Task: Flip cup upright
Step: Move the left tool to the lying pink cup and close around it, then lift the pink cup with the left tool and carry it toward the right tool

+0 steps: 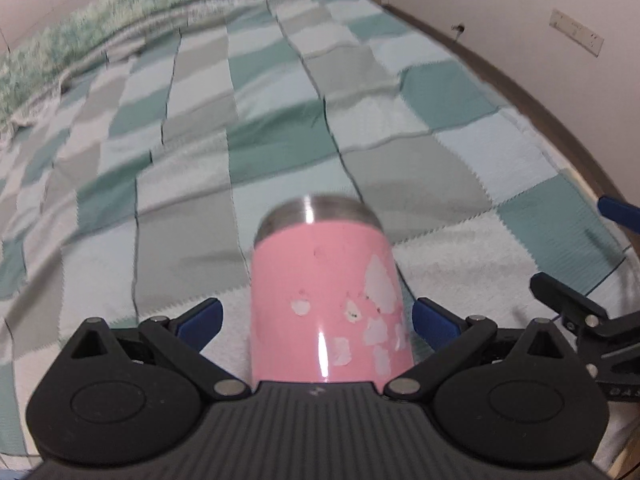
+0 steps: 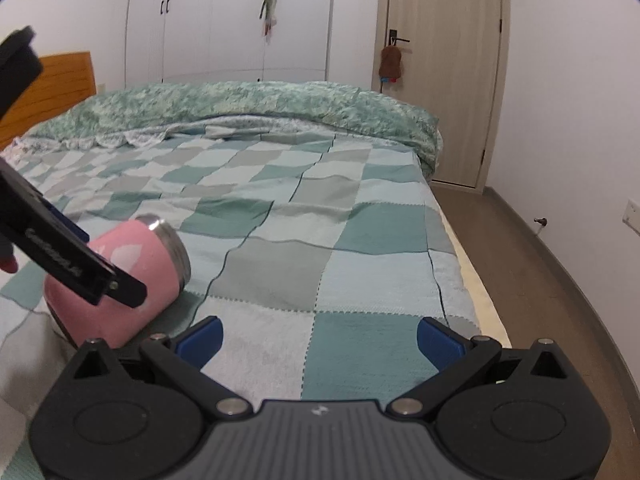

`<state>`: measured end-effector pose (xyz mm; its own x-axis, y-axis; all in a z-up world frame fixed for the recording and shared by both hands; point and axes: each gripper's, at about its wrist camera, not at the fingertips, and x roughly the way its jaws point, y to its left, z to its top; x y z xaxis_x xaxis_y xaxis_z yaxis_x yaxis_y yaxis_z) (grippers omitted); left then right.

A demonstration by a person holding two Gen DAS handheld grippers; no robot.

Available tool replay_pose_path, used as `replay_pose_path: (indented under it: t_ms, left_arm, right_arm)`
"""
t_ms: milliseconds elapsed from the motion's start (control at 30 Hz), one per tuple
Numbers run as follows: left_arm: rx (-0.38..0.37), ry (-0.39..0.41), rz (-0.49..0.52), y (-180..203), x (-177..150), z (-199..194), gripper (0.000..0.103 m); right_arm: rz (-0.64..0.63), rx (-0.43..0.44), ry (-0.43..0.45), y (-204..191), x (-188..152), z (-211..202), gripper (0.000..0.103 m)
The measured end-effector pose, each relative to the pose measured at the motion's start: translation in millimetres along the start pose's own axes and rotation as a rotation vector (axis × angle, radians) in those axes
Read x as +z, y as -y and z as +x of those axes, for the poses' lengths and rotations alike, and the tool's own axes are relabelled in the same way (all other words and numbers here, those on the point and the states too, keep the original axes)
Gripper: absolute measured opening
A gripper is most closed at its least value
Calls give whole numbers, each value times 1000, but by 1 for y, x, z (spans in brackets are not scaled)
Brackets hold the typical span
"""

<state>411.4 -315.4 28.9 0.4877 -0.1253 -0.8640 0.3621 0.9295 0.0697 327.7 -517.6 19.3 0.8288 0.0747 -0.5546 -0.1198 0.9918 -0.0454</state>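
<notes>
A pink metal cup with a steel rim and chipped paint lies on its side on the checked bedspread, its steel end pointing away from me. My left gripper is open, its blue fingertips on either side of the cup with a gap on each side. In the right wrist view the cup is at the lower left, partly hidden by the left gripper's black body. My right gripper is open and empty over the bedspread, to the right of the cup.
The bed has a green and grey checked cover, with a rumpled green duvet at its far end. The bed's right edge drops to a brown floor. A door and wardrobes stand behind.
</notes>
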Motion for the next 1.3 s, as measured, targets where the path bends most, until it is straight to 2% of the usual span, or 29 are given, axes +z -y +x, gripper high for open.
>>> replay_pose_path:
  t_ms: [33,67,100,167,333,567,667,1033,1300]
  left_arm:
    - [-7,-26,-14,-1,0,7,90]
    - [-40,-48,-39,-3,-1,12,86]
    - [-52,-50,-64,-5,-1,14,85]
    - [-52,-21,-60,-3,-2,11,85]
    - [-27,-18,-66,-6,-7,1,85]
    - [-31,37,-64,-12,-22,-41,85]
    - [-52,62,-80,-19,-39,-66,85]
    - [-35,92,-117,-47,-130,-148,85]
    - [-42,63,-181,-66,-187,-161,85]
  right_arm:
    - [2,1,-6,0,-1,1,103]
    - [7,1,-11,1,-2,2,103]
    - [10,0,-13,1,-2,3,103]
    - [18,2,-12,2,-3,1,103]
    - [27,10,10,-1,-2,-11,103]
    - [40,21,34,-15,-2,-44,103]
    - [29,30,51,-28,-1,-64,103]
    - [-18,106,56,-103,-5,-133,103]
    - [-69,150,11,-156,-28,-166,103]
